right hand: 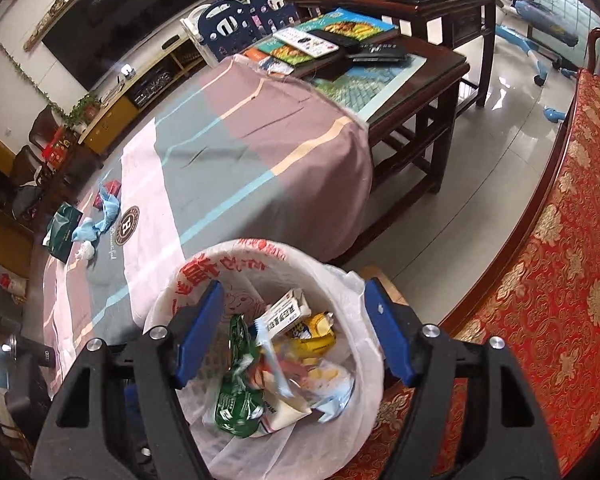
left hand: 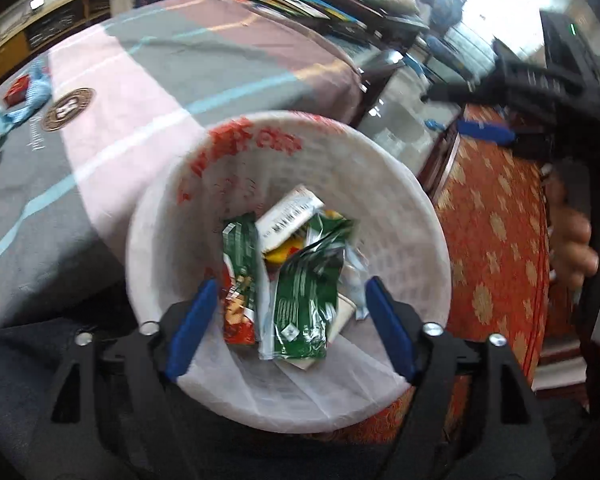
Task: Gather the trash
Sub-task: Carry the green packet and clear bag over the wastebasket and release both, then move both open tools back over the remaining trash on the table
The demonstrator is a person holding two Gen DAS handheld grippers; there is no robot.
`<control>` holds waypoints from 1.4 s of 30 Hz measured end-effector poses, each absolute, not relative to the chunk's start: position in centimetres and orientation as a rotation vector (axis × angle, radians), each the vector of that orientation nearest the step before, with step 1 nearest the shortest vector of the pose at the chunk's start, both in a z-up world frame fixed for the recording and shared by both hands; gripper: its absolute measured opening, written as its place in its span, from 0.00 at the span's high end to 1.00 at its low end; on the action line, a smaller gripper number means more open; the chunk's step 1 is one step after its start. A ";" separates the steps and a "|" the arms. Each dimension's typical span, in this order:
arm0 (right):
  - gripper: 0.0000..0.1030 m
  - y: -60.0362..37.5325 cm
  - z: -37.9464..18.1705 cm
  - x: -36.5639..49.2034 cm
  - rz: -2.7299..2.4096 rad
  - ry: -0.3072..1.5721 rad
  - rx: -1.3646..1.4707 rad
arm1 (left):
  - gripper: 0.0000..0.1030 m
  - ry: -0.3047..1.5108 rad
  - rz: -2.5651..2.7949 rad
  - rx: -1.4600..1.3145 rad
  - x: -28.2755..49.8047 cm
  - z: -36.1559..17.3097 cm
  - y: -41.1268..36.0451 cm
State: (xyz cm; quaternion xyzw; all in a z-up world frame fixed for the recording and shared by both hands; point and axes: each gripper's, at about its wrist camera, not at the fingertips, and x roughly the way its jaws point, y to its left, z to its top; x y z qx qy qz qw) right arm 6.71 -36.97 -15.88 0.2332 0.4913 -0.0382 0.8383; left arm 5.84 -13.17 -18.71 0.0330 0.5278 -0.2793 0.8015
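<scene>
On the far left of the tablecloth (right hand: 228,152), well away from me, lie scraps not yet collected: a dark green bag (right hand: 63,232), crumpled blue wrappers (right hand: 104,212) with a red packet (right hand: 114,189) just beyond them, and a small white wad (right hand: 85,253).

My left gripper (left hand: 288,324) hangs over the mouth of the trash basket (left hand: 420,216), its blue fingers (left hand: 192,328) spread wide with nothing between them. The basket stands upright beside the table, lined with a white bag printed in red.

Inside it, from the left, a long green-and-red wrapper (left hand: 240,280) lies with its long axis running away from me. Next to it is a crumpled green packet (left hand: 304,300), and above them a white box (left hand: 288,216) with a barcode, tilted up to the right, over something yellow.

My right gripper (right hand: 292,332) is also over the basket, jaws wide and holding nothing. To the right, a red and gold patterned cushion (right hand: 560,280) runs along the seat.
</scene>
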 end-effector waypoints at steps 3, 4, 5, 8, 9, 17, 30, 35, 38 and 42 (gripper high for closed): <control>0.31 -36.2 -16.0 6.9 -0.059 1.054 0.499 | 0.17 1.120 -0.522 -0.034 6.8 -17.9 -10.2; 0.31 -35.8 -15.9 6.9 -0.054 1.054 0.493 | 0.16 1.115 -0.491 -0.061 7.2 -17.7 -9.4; 0.31 -35.5 -15.9 6.9 -0.049 1.053 0.487 | 0.16 1.104 -0.456 -0.087 7.6 -17.5 -8.5; 0.31 -34.5 -15.6 7.1 -0.034 1.045 0.466 | 0.15 1.063 -0.334 -0.155 8.5 -16.8 -5.3; 0.31 -34.2 -15.5 7.2 -0.030 1.044 0.458 | 0.14 1.048 -0.289 -0.174 8.8 -16.5 -4.2; 0.31 -31.3 -15.8 8.1 0.013 1.069 0.416 | 0.11 0.952 0.011 -0.247 9.8 -15.7 3.2; 0.31 -26.0 -15.6 10.6 0.088 1.080 0.347 | 0.10 0.927 0.146 -0.321 11.2 -17.1 7.8; 0.31 -21.4 -15.3 13.8 0.162 1.060 0.295 | 0.10 0.885 0.300 -0.417 13.9 -16.8 11.4; 0.31 -17.6 -15.6 16.5 0.197 1.055 0.238 | 0.10 0.863 0.390 -0.478 15.5 -17.0 13.7; 0.31 -13.0 -15.4 20.1 0.244 1.014 0.144 | 0.10 0.867 0.479 -0.501 16.5 -17.9 16.0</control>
